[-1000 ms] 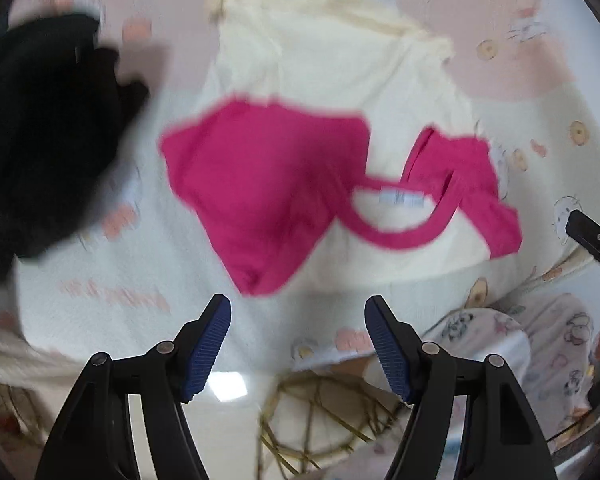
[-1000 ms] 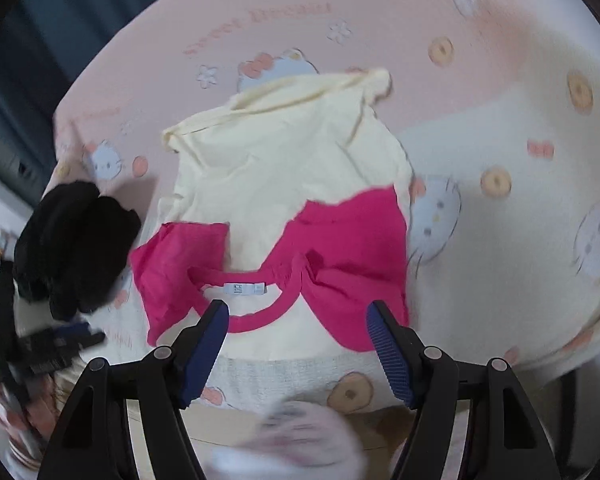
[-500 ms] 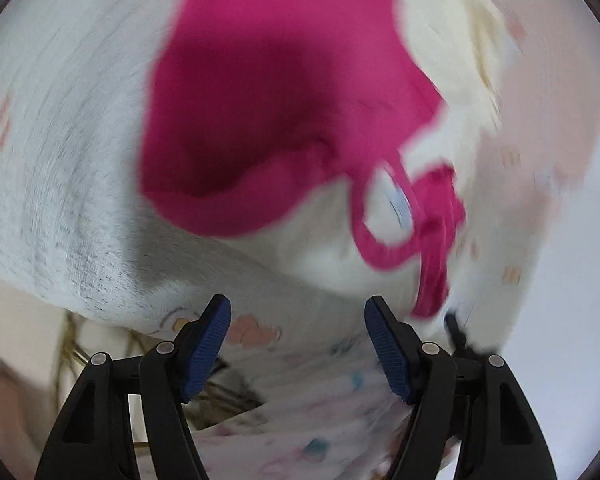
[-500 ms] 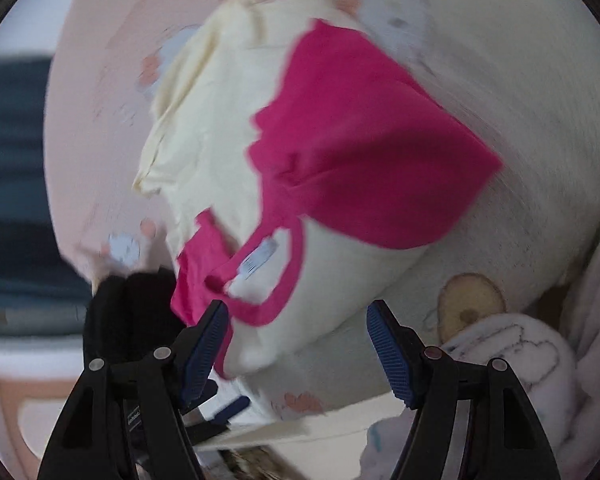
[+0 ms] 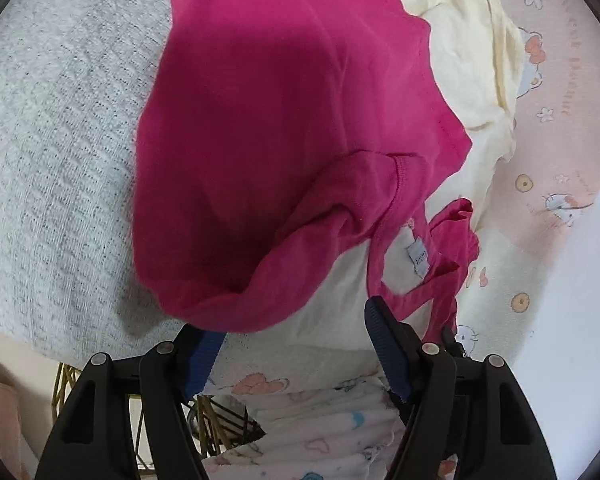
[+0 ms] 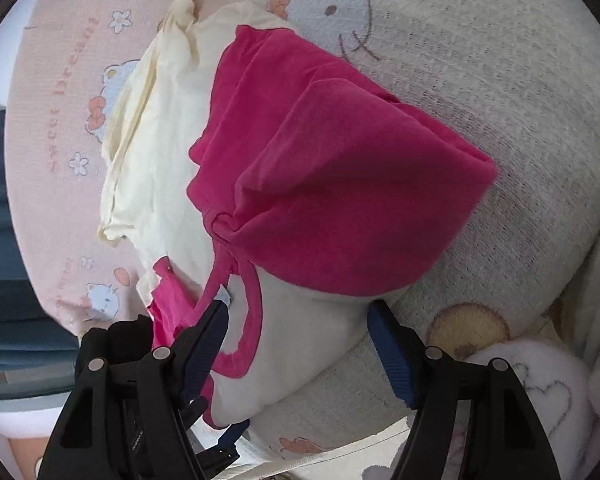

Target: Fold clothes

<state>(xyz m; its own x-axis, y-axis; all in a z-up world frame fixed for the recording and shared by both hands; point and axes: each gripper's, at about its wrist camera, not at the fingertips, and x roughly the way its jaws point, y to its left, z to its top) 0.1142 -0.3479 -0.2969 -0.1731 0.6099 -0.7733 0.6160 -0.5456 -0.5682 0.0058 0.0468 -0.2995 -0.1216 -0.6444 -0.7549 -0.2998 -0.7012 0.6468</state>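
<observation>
A cream shirt (image 5: 456,60) (image 6: 160,120) with magenta sleeves lies on the bed, both sleeves folded in over its body. The big folded sleeve (image 5: 280,140) (image 6: 340,180) fills the middle of both views. The magenta collar (image 5: 384,280) (image 6: 248,320) with its small label (image 5: 418,256) is at the near end. My left gripper (image 5: 296,348) is open at the shirt's near edge, and the sleeve fold overlaps its left pad (image 5: 204,356). My right gripper (image 6: 298,340) is open at the collar, its left pad (image 6: 212,332) against the collar band. Each gripper's black body shows beside the other.
A grey-white knitted blanket (image 5: 60,160) (image 6: 520,100) and a pink cartoon-print sheet (image 5: 548,128) (image 6: 60,120) lie under the shirt. Pale printed fabric (image 5: 320,436) and a gold wire frame (image 5: 212,420) sit below the bed edge. A fluffy pink-white item (image 6: 540,384) is at lower right.
Both grippers have come down from above to the collar end of the shirt, each turned inward. The black garment has left the views. Both stay open.
</observation>
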